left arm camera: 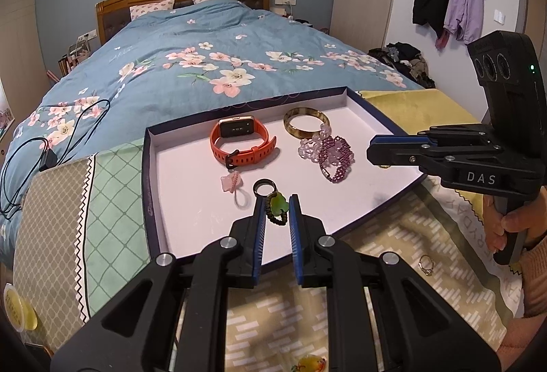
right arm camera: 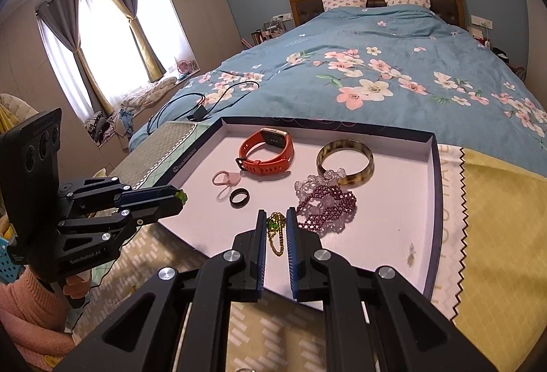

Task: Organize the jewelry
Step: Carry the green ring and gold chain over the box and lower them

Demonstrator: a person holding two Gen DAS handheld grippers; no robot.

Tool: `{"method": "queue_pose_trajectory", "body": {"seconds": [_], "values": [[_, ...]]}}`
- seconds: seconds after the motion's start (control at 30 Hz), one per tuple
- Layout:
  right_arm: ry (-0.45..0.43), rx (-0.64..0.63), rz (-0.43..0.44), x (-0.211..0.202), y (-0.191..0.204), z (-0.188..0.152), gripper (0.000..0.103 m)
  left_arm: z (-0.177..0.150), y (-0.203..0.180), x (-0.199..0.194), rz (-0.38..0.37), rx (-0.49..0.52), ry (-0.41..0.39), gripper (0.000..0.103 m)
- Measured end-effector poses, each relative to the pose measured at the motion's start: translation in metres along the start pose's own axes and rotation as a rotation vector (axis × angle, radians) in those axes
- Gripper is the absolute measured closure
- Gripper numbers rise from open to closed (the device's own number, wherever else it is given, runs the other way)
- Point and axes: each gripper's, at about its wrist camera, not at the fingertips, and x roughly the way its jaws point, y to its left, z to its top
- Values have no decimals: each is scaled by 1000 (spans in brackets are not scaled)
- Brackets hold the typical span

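Clamped between the left gripper's (left arm camera: 277, 206) blue pads at lower centre of the left wrist view: a green stone charm on a dark beaded cord (left arm camera: 277, 208), hanging above the near part of the white tray floor. Pinched likewise in the right gripper (right arm camera: 276, 224), centre of the right wrist view: a gold chain with a green gem (right arm camera: 274, 228), its loop dangling below the tips. Just beyond, lying in the dark-rimmed tray (right arm camera: 433, 187): a black ring (right arm camera: 238, 196), a pink charm (right arm camera: 226, 179), an orange smartwatch (right arm camera: 268, 151), a tortoiseshell bangle (right arm camera: 345, 162) and purple bead bracelets (right arm camera: 324, 204) touching clear ones. Outside the tray, lower right of the left view, on the patterned cloth: a small gold ring (left arm camera: 426, 264). Behind everything, a blue floral bedspread (left arm camera: 191, 64).
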Motion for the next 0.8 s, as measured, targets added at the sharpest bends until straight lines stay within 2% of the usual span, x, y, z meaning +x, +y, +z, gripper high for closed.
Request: {"method": "queue_pose_trajectory", "body": {"seconds": [0.8], "values": [[84, 13, -4, 36, -4, -4, 92, 5, 4, 49, -3, -35, 99, 89]]}}
